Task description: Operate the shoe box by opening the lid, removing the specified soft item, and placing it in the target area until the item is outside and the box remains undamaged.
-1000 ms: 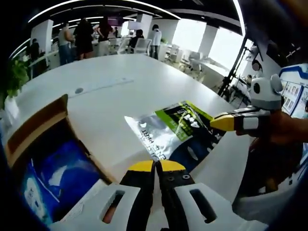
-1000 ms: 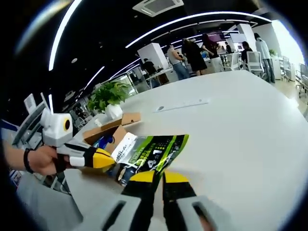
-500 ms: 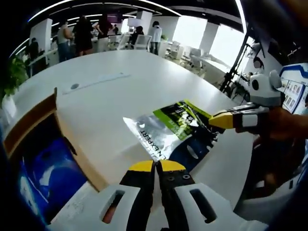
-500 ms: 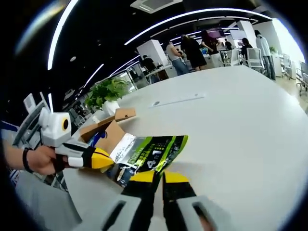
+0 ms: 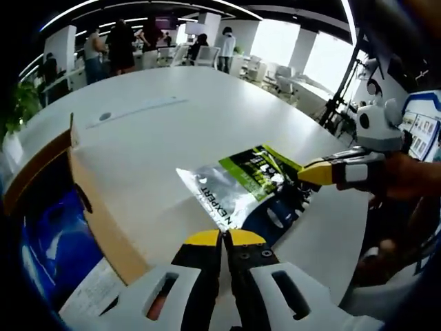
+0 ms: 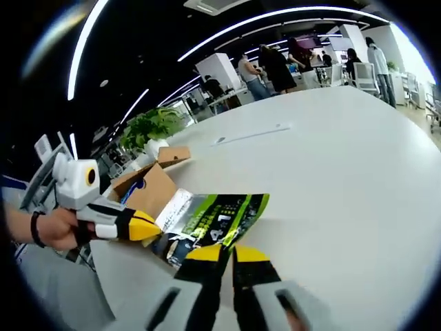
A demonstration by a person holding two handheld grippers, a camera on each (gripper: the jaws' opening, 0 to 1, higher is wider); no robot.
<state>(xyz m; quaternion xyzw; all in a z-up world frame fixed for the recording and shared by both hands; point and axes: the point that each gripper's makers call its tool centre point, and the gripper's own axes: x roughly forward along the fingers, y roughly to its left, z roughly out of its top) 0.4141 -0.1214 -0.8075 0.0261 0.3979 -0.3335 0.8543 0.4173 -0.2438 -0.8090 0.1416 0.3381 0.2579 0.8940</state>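
Observation:
A soft foil pouch [image 5: 248, 186], printed silver, green and dark blue, is stretched between both grippers just above the white table [image 5: 158, 131]. My left gripper [image 5: 222, 238] is shut on its near edge. My right gripper [image 5: 310, 174] comes in from the right, shut on the far corner. In the right gripper view the pouch [image 6: 213, 221] runs from my right gripper [image 6: 227, 252] to the left gripper [image 6: 148, 226] at its left edge. The open cardboard shoe box [image 5: 93, 214] with a blue inside stands at the left, and the shoe box [image 6: 148, 193] lies behind the pouch.
A potted plant [image 6: 155, 131] stands beyond the box. Several people [image 5: 120, 45] and chairs are at the table's far end. A long strip [image 5: 134, 110] lies on the table top. A tripod [image 5: 337, 103] stands off the table's right side.
Both views have shifted a little. The box's cardboard wall now looms larger at the left of the left gripper view. The pouch stays held between both grippers.

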